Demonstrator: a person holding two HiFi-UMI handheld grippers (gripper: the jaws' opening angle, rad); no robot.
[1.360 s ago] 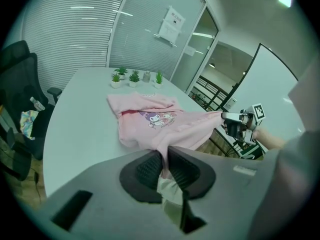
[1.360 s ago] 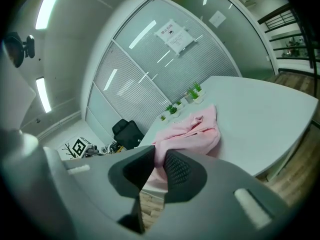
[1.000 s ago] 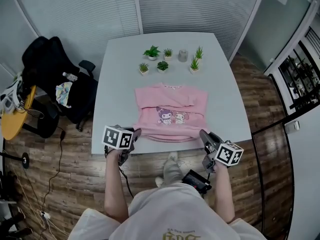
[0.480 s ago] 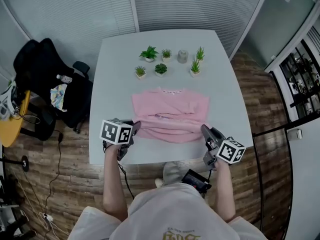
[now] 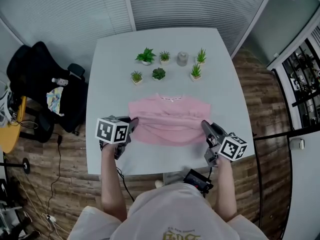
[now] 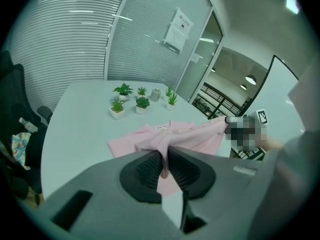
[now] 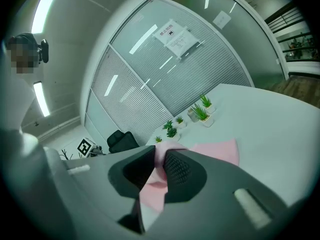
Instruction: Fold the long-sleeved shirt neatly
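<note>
Left tongs point(image 5: 133, 126) clenched on pink shirt point(image 5: 167, 120) lower edge. Right tongs point(image 5: 204, 127) clenched on same edge, opposite end. Shirt spans between tongs, far part flat on counter point(image 5: 112, 69).

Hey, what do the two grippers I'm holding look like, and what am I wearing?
Both the left gripper and right gripper are dark grey, with black ribbed pads and a white cube of black square markers. You wear a pale short-sleeved top.
</note>
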